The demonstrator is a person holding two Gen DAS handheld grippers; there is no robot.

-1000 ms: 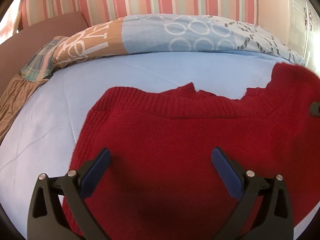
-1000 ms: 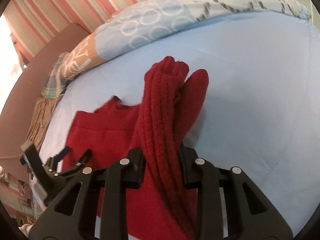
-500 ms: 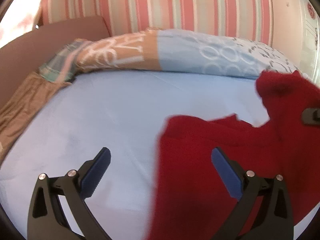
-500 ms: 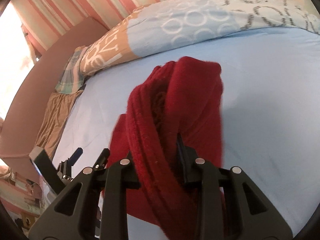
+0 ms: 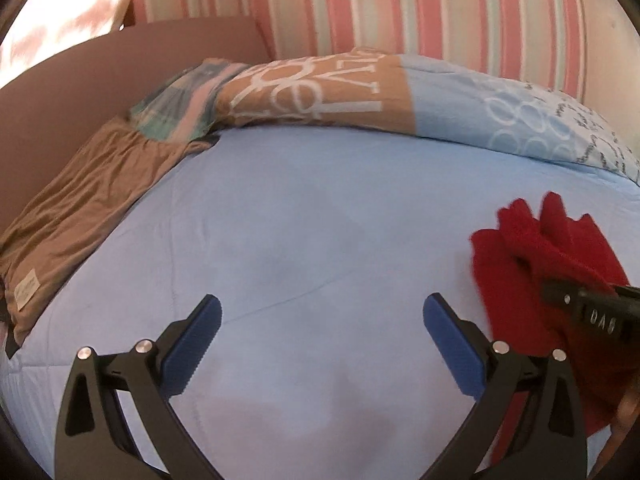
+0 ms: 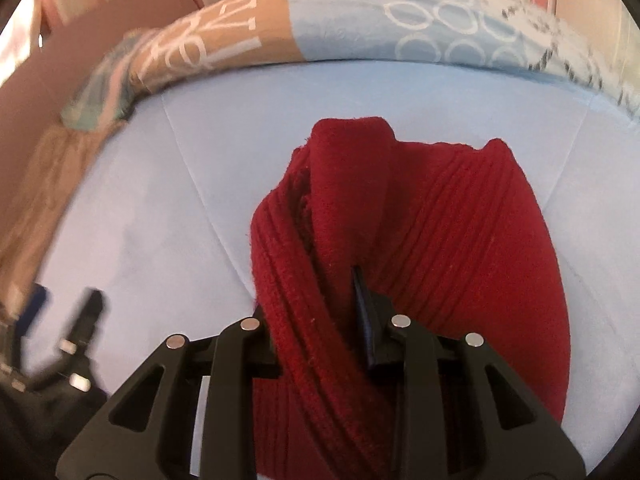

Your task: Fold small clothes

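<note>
A red knit sweater point(image 6: 460, 260) lies bunched on the light blue bed sheet point(image 6: 168, 184). A thick fold of it runs up between the jaws of my right gripper point(image 6: 312, 300). Those jaws are opening: the right pad point(image 6: 366, 320) shows its bare blue face beside the fold, and the left pad is hidden by cloth. In the left wrist view the sweater point(image 5: 520, 280) sits at the right edge with the right gripper's black body point(image 5: 592, 312) over it. My left gripper point(image 5: 322, 304) stands open over bare sheet with nothing between its blue pads, left of the sweater.
A rolled patterned duvet point(image 5: 320, 92) lies along the far side of the bed. A brown cloth point(image 5: 80, 208) with a small label lies at the left edge, beside a brown headboard point(image 5: 120, 60). A striped wall stands behind. The left gripper point(image 6: 80, 320) shows blurred at lower left.
My left gripper has swung left, off the sweater and over bare sheet. My right gripper has carried the sweater's fold across the bed, and its jaws now stand a little wider.
</note>
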